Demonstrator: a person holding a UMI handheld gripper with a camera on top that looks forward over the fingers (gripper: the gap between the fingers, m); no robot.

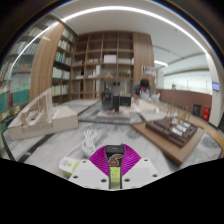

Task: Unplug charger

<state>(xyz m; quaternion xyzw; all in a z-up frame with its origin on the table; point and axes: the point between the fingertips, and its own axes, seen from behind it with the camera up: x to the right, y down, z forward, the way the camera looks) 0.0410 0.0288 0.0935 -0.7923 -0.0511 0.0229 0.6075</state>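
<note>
While gripper (pixel 114 160) fingers clamp one charger (pixel 114 153), one bookshelf (pixel 105 60) beyond.

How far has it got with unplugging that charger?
Done: unclear. No socket shows, so I cannot tell whether the plug is out. In hand: a small dark block, likely the charger, sits between the pink pads of the claw. Left: a white cable lies loose on the table just ahead, so pulling clear may remain.
</note>
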